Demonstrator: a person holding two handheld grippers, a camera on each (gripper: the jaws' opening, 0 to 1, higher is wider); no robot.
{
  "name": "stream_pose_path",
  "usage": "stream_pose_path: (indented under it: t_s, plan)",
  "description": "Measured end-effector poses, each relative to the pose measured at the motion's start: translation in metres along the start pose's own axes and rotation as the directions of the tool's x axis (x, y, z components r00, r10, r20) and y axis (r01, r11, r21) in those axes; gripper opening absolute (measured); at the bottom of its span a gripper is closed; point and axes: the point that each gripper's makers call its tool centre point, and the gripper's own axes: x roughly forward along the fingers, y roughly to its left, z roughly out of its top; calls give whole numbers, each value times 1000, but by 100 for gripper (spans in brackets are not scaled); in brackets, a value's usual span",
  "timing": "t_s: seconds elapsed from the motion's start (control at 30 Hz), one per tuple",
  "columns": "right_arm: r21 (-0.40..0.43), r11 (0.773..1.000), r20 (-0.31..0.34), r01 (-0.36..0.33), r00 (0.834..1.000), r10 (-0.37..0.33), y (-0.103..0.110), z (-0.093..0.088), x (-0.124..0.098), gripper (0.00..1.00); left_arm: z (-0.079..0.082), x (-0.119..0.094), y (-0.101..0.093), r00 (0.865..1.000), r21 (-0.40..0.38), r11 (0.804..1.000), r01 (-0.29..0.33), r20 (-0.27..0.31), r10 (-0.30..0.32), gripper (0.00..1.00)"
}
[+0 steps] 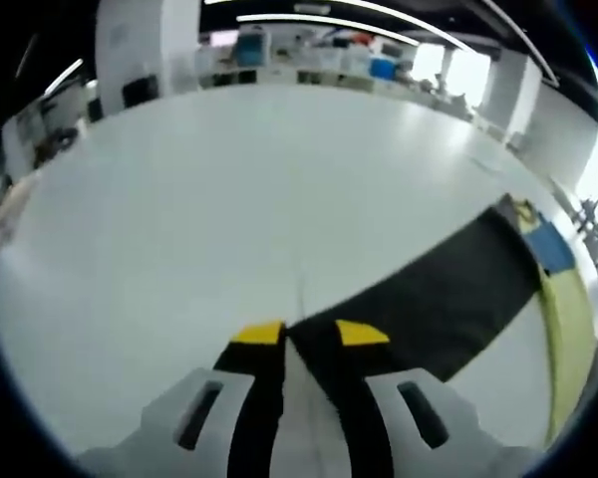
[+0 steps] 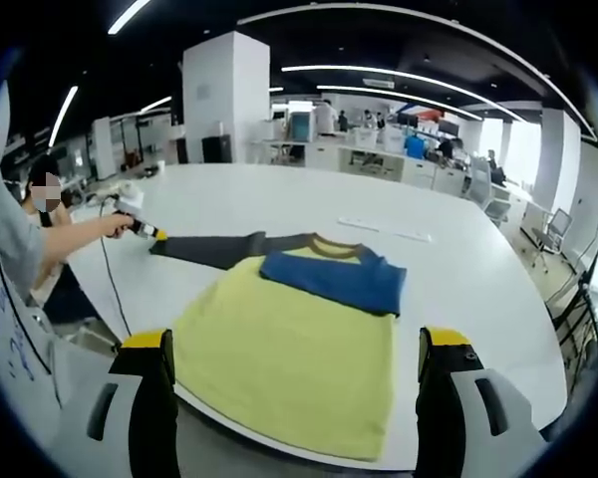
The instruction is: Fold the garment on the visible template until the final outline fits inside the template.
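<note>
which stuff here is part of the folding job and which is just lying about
Job:
- shirt, yellow body, blue sleeve already folded across
- dark sleeve, pinched in the left gripper
- right gripper, open
- table

Lying about:
- paper strips on the table
- desks and chair behind

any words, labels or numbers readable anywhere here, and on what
None can be read.
Blue handwriting on the whiteboard at the left edge of the right gripper view: too blurred to read.
The shirt shows no print or label.
</note>
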Motion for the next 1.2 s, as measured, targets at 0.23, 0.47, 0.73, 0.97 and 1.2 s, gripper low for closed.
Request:
stream_pose_path:
  t_s: [0.23,0.47,0.73,0.97,1.2]
  plan:
    - [0,1000,-5,-9,1000,9,2,-1,2,100,-4,-2,-4,1000,-17,1000,6,-25,-7,10]
    - [3,1000,-1,-6,1000,6,0,0,1,100,-3,0,-14,999,-2,1000,27,-26,-28,1]
    - [12,1000,1,-8,1000,8,1,-2,0,100,-4,0,-12,999,-9,1000,19,-37,-19,0]
    - [12,1000,-8,-4,1000,4,-2,-4,0,100,-3,-1,-11,999,-18,1000,17,-29,-18,0]
    - [12,1000,-13,-9,1000,9,-3,-4,3,100,0,-7,-14,999,-72,997,27,-18,-28,0]
